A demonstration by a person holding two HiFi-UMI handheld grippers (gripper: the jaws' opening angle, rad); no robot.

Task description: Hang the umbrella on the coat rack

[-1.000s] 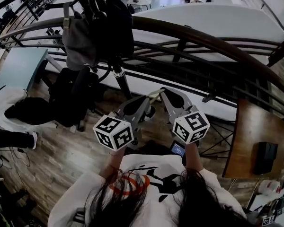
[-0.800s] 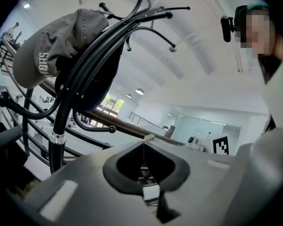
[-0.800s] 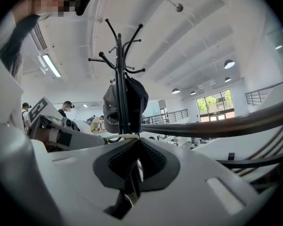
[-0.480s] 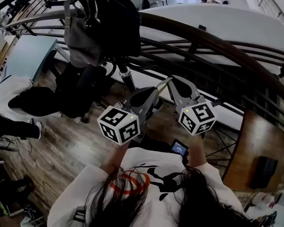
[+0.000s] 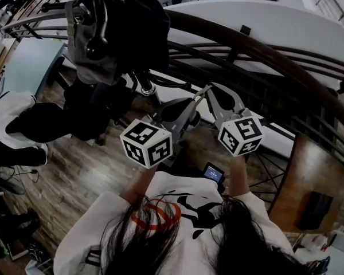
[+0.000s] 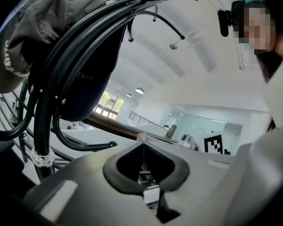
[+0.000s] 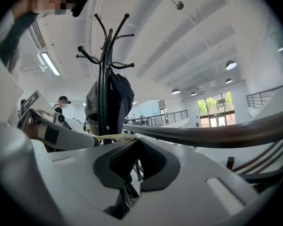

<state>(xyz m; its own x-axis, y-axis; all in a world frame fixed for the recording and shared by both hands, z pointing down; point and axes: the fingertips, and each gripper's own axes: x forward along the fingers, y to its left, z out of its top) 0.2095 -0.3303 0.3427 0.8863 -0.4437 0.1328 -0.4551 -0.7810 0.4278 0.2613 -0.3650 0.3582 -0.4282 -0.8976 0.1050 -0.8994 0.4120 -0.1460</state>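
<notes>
The black coat rack point(image 5: 97, 16) stands at the upper left of the head view, with a grey bag point(image 5: 86, 50) and a dark bag hung on it. Its curved hooks point(image 6: 153, 15) rise close in the left gripper view; the rack point(image 7: 104, 79) is farther off in the right gripper view. My left gripper point(image 5: 194, 101) and right gripper point(image 5: 209, 87) are raised tip to tip. A thin beige strap point(image 7: 111, 137) runs between them, pinched by the left gripper point(image 6: 141, 138) and the right gripper point(image 7: 134, 138). The umbrella's body is hidden under the grippers.
A curved wooden handrail point(image 5: 264, 50) with dark bars runs just beyond the grippers. A wooden table point(image 5: 309, 171) with a black box point(image 5: 314, 209) is at the right. A person point(image 5: 23, 119) sits at the left on the wood floor. A small lit screen point(image 5: 212, 173) is by my chest.
Both grippers have risen a little, tips still together, and the coat rack now looms nearer and larger at the upper left.
</notes>
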